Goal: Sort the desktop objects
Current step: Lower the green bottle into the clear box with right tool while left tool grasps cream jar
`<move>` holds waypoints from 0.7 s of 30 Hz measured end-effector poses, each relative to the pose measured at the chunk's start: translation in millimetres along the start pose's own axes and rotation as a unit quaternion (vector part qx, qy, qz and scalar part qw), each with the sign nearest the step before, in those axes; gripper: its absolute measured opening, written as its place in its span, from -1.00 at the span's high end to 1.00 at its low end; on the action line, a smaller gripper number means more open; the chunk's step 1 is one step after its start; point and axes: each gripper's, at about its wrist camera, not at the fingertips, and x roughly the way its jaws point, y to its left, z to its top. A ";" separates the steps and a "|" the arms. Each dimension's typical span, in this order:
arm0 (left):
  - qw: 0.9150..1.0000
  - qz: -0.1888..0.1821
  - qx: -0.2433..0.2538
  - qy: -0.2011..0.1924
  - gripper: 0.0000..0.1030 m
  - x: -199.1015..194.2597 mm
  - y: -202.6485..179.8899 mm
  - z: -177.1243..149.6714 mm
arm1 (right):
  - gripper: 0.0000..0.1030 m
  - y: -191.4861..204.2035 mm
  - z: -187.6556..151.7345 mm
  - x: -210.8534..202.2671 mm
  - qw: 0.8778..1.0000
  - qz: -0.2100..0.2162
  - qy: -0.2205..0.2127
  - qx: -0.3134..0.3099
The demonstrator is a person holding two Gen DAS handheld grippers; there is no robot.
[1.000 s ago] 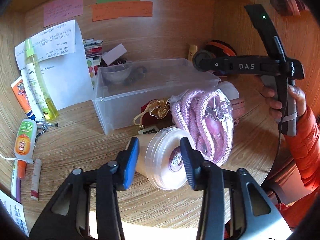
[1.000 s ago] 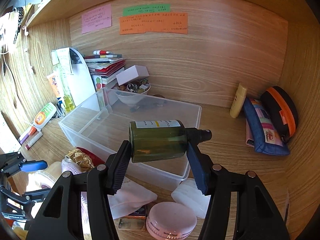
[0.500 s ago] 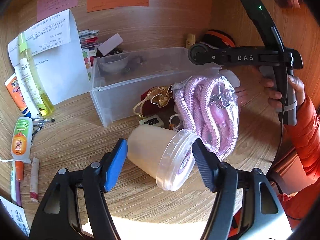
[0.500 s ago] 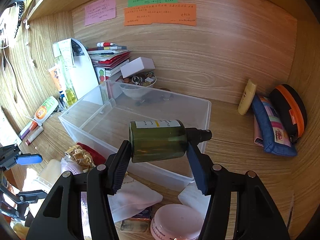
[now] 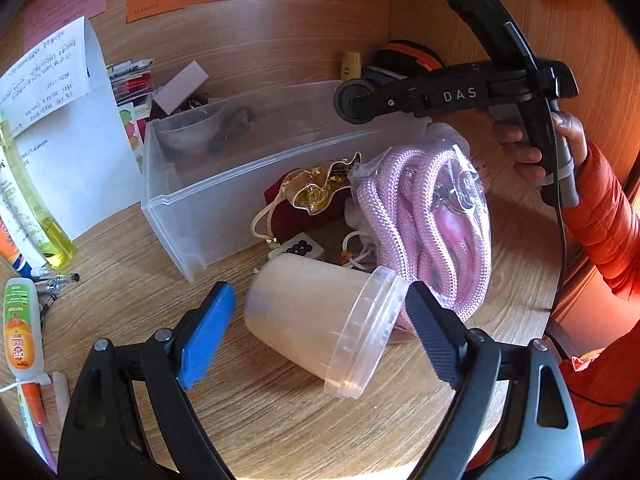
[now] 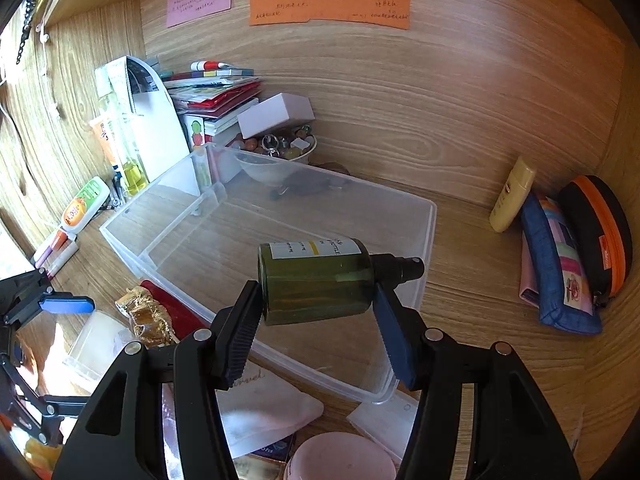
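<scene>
My left gripper [image 5: 320,328] is open wide around a translucent plastic tub [image 5: 316,320] that lies on its side on the wooden desk, fingers not touching it. My right gripper [image 6: 316,320] is shut on a dark green spray bottle [image 6: 320,280], held sideways above the near right part of the clear plastic bin [image 6: 424,216]. The bin [image 5: 224,200] also shows in the left wrist view. The right gripper shows there from the side, above the bin.
A bagged pink rope [image 5: 424,232], a gold and red pouch [image 5: 316,196] and a small remote [image 5: 300,246] lie by the tub. Tubes and a yellow bottle [image 5: 36,216] stand left. Pouches [image 6: 560,256], a cream tube [image 6: 512,196] and a pink jar [image 6: 340,460] lie right.
My left gripper has opened and let go of the tub, which now lies tilted on the desk. My right gripper has carried the green bottle forward over the bin.
</scene>
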 end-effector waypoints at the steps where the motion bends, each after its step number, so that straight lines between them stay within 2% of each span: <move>1: 1.000 -0.008 -0.005 0.002 -0.70 1.3 2.8 0.5 | -0.03 1.2 0.7 1.9 1.000 -0.002 0.001 -0.004; 2: 1.000 -0.012 -0.010 0.001 -0.67 2.4 4.7 1.1 | -0.02 2.3 1.2 3.9 1.000 -0.003 0.004 -0.007; 3: 1.000 -0.018 -0.013 -0.002 -0.51 2.7 5.4 1.0 | -0.02 2.9 1.9 5.4 1.000 -0.003 0.005 -0.010; 5: 1.000 0.001 -0.007 -0.012 -0.38 1.4 2.4 0.8 | -0.02 2.9 3.4 9.0 1.000 -0.002 0.010 -0.012; 8: 1.000 0.011 -0.010 -0.017 -0.37 -0.3 0.3 -1.0 | -0.02 3.3 6.7 16.7 1.000 -0.005 0.023 -0.019; 13: 0.998 0.039 -0.047 -0.019 -0.37 -9.0 8.1 -7.5 | -0.02 3.7 9.4 28.4 0.999 -0.005 0.040 -0.028; 21: 0.988 0.084 -0.123 -0.046 -0.34 -38.8 31.3 -14.1 | -0.03 5.8 11.0 33.0 0.999 0.019 0.044 -0.016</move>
